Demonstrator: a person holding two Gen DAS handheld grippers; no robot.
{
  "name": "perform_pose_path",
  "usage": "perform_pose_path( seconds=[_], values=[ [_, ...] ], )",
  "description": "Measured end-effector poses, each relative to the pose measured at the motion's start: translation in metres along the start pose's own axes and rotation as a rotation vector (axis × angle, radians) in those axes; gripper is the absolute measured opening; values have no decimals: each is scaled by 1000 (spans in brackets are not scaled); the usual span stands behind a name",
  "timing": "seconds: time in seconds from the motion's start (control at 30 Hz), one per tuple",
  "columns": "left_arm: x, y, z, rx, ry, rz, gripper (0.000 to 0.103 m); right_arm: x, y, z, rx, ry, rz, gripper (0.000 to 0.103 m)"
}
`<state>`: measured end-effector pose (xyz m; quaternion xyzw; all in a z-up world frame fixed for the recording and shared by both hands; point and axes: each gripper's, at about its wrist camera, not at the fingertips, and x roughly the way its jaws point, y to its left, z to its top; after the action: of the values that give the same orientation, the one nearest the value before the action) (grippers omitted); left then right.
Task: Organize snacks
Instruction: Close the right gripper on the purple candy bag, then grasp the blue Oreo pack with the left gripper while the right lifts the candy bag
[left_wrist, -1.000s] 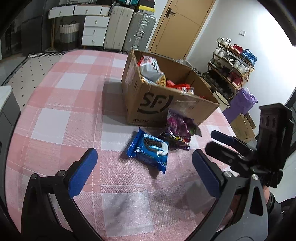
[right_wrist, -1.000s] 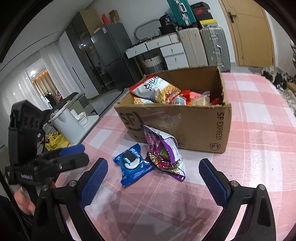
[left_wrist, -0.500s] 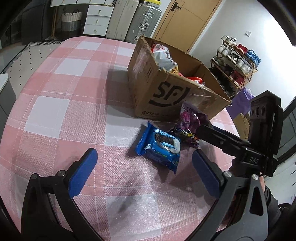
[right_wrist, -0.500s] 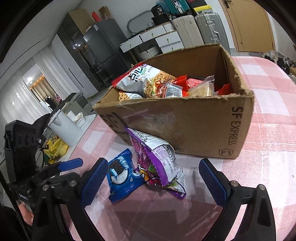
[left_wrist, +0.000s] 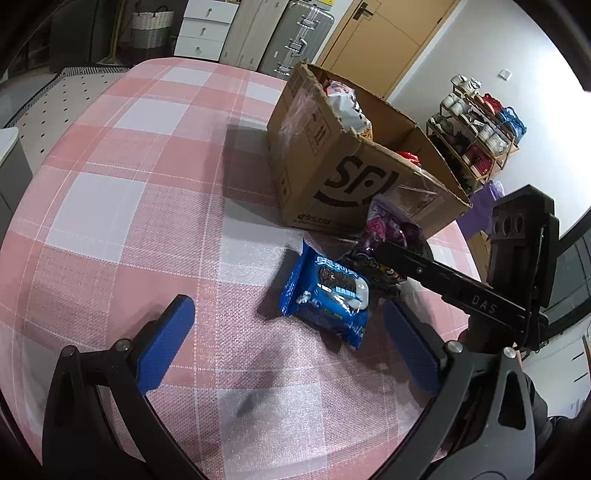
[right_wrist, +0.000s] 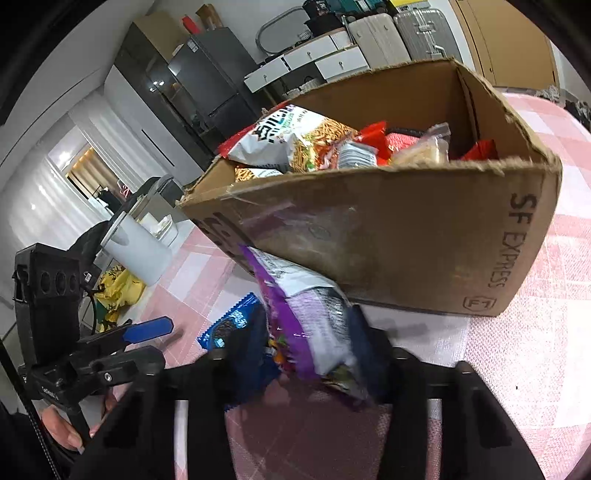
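Squeezing the purple snack bag (right_wrist: 314, 328) is the right gripper (right_wrist: 306, 354), and its two blue pads are pinching the bag from both sides. The bag is leaning against the front wall of the cardboard box (right_wrist: 406, 236), with its top end touching the box and its bottom end down on the table.

The left gripper (left_wrist: 288, 339) is hanging over the table with its jaws standing wide, and nothing is sitting between its blue fingers (left_wrist: 166, 339). A blue cookie pack (left_wrist: 328, 295) is lying flat on the pink checked tablecloth (left_wrist: 129, 221), just ahead of that gripper and nearer its right finger. The cookie pack is lying just beside the purple bag, and the two look like they are touching at one edge.

The box is sitting on the table behind both packs. It is open at the top and many snacks are piling up inside it. A big bag of noodle sticks (right_wrist: 295, 140) is poking up at one end, and some red packs (right_wrist: 373, 136) are lying next to it.

A person's hand (right_wrist: 66, 424) is holding the left gripper's handle, down at the side of the right gripper's view.
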<state>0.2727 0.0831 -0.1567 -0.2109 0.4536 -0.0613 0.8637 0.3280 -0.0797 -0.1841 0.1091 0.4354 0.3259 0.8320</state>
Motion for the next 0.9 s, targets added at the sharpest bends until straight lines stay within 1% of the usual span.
perform_pose_path(
  seconds=[0.13,0.27,0.47,0.67,0.9],
  values=[
    [2,-2,1,-1,6,3,102,-2,6,-3,-9,-12,-9,37],
    [-2,-5,-3,7,4,11,102,-13,4,-6,4,-35,0,37],
    [-5,-17,-4,23,5,20,102,-35,-2,-12,7,-69,9,37],
    [-11,-30,-14,52,17,36,102,-60,-6,-19,20,-124,15,37],
    [-5,-36,-14,79,46,82,102,-86,-15,-29,37,-159,23,37]
  ],
)
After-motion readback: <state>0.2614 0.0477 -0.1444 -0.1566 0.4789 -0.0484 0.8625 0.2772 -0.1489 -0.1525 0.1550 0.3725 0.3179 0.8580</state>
